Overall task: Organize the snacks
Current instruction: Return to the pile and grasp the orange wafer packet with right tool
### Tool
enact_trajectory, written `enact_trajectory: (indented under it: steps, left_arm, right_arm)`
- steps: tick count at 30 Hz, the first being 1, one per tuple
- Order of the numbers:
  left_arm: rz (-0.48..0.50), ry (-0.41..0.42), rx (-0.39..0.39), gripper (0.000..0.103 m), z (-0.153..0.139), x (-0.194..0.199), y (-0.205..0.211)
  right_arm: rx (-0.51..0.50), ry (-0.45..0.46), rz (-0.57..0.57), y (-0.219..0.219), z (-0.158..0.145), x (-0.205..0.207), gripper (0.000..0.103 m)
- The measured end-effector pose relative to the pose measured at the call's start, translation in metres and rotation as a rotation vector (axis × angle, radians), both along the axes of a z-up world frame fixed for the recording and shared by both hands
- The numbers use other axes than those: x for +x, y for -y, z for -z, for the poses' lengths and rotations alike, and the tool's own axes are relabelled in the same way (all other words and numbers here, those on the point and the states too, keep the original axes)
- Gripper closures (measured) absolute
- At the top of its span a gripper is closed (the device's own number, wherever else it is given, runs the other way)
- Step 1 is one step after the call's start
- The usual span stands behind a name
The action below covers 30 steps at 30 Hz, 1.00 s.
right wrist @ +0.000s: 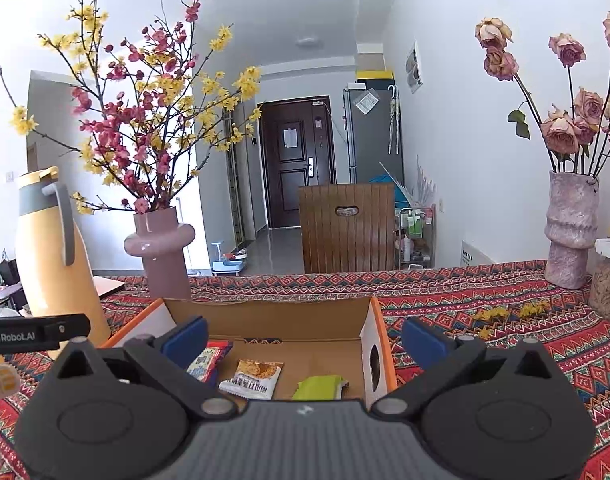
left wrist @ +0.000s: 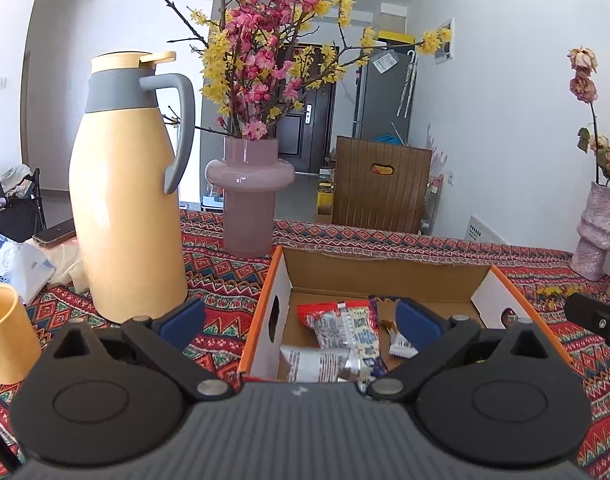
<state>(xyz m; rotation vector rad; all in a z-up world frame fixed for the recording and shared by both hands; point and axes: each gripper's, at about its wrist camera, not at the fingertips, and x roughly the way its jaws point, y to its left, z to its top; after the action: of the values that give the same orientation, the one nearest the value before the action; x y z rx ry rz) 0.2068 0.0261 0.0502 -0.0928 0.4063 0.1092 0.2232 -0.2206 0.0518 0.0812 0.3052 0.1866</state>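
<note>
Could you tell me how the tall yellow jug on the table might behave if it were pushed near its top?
The yellow jug is tall and narrows upward, so it would probably tip rather than slide. The patterned cloth likely grips its base. Its weight is unclear, since its contents are hidden.

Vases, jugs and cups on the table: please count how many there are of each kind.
Vases: 2, the smooth pink vase and the rough pink vase.
Jugs: 1, the yellow jug.
Cups: 1, the yellow cup.
Total: 4.
</note>
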Motion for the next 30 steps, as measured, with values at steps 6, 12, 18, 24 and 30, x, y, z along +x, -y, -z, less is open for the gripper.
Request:
enact_trajectory:
  steps: [6, 12, 18, 24, 30]
  left_arm:
    - [0.023, -0.014, -0.001, 0.0, 0.004, -0.026, -0.001]
    - [0.028, -0.035, 0.0, 0.0, 0.013, -0.05, -0.007]
    - [0.021, -0.07, -0.015, 0.0, 0.027, -0.069, -0.017]
    - [0.024, -0.091, -0.031, 0.0, 0.036, -0.095, -0.025]
    - [0.042, -0.112, -0.04, 0.0, 0.042, -0.115, -0.022]
  right_arm:
    - [0.004, -0.022, -0.005, 0.004, 0.006, -0.023, 0.0]
    - [-0.004, -0.061, -0.016, 0.002, 0.018, -0.042, 0.0]
    - [-0.017, -0.106, -0.028, 0.002, 0.033, -0.06, 0.0]
    - [-0.024, -0.154, -0.026, 0.005, 0.045, -0.076, 0.0]
    - [-0.035, -0.205, -0.017, 0.01, 0.059, -0.096, 0.0]
